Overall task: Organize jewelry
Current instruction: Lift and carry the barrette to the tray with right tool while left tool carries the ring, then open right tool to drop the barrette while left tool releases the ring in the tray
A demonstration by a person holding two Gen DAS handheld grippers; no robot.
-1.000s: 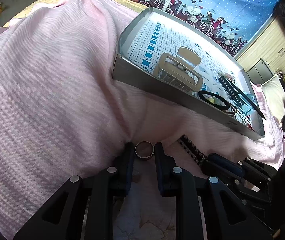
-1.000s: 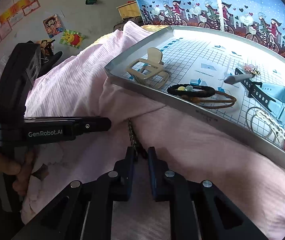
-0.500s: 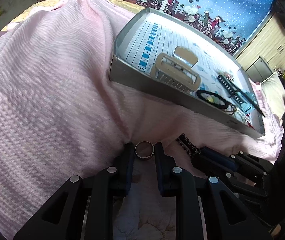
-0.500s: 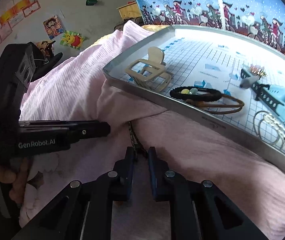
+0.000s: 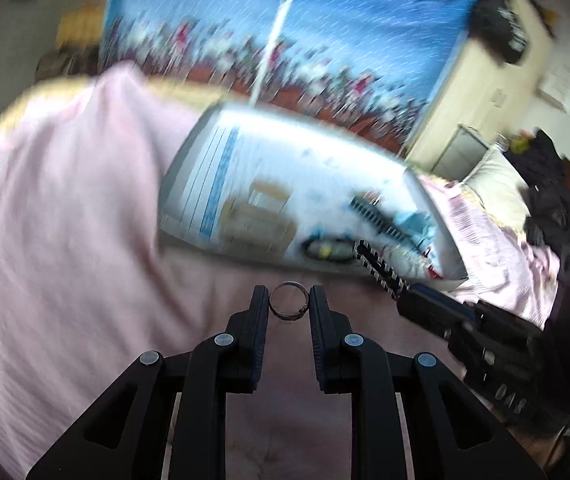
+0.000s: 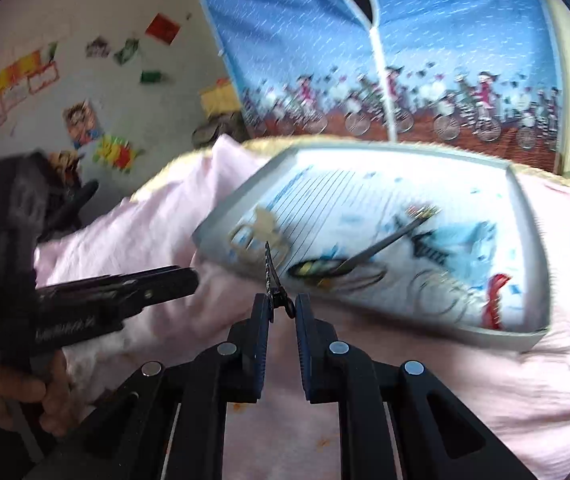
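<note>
a thin round metal ring (image 5: 289,306) is pinched between the tips of the left gripper (image 5: 288,309), jaws spread only as wide as the ring, held above a soft pink ribbed blanket (image 5: 57,216). a black toothed strap w/ a row of holes (image 6: 272,280), flat and narrow, is clamped edge-on in the right gripper (image 6: 282,308), jaws nearly pressed together; its free end points toward the tray. one shallow grey tray (image 6: 533,240) w/ a printed grid liner is seen on the blanket just beyond both grippers. both views are smeared by motion, so contents are read loosely: prob. 1 beige claw clip (image 6: 261,232), 1 black hair tie (image 6: 317,268), 1 slim grey pin (image 6: 385,246) and 1 red cord (image 6: 495,296). a hand (image 6: 13,396) is seen gripping the left gripper's handle.
</note>
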